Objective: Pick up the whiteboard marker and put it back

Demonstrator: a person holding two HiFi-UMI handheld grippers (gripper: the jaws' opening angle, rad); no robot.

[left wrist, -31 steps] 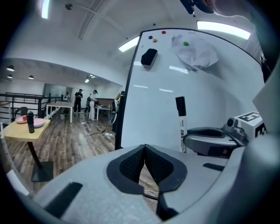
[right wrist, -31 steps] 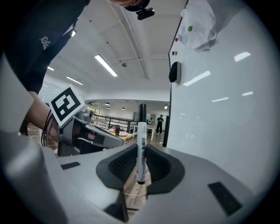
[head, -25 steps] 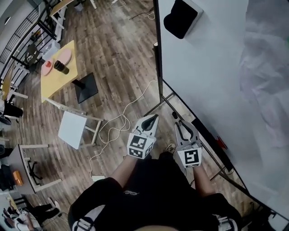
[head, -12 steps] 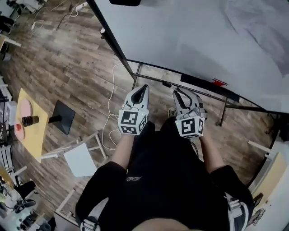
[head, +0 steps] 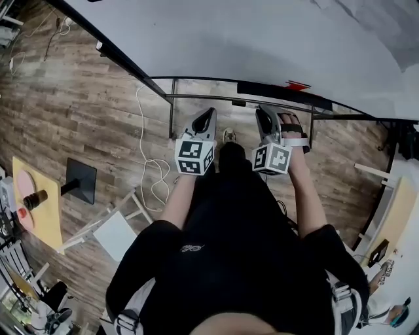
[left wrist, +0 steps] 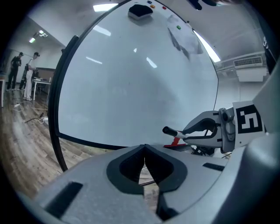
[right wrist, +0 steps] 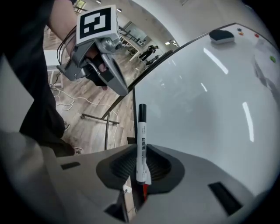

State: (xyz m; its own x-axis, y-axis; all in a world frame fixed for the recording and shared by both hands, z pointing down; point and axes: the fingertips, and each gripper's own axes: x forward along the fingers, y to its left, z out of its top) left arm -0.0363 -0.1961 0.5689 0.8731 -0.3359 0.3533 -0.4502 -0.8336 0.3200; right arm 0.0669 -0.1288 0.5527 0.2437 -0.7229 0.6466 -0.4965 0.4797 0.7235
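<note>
My right gripper [right wrist: 139, 162] is shut on the whiteboard marker [right wrist: 141, 142], a white barrel with a black cap that sticks out past the jaws toward the whiteboard [right wrist: 205, 100]. From the left gripper view the marker's black tip [left wrist: 169, 130] juts from the right gripper [left wrist: 205, 131], above a red item [left wrist: 175, 141] on the board's ledge. My left gripper [left wrist: 144, 153] is shut and empty. In the head view the left gripper [head: 205, 122] and the right gripper [head: 266, 120] sit side by side just below the dark tray [head: 275, 90], where the red item [head: 298, 85] lies.
The whiteboard's black frame and stand legs [head: 171, 108] rise from the wood floor. A white cable [head: 147, 167] trails over the floor. A yellow table [head: 36, 209] and a white stool [head: 114, 235] stand at the left. A black eraser [left wrist: 140, 11] sticks high on the board.
The head has turned to face the whiteboard squarely. Both grippers have come down and forward toward the tray, and the right one has rolled, still holding the marker.
</note>
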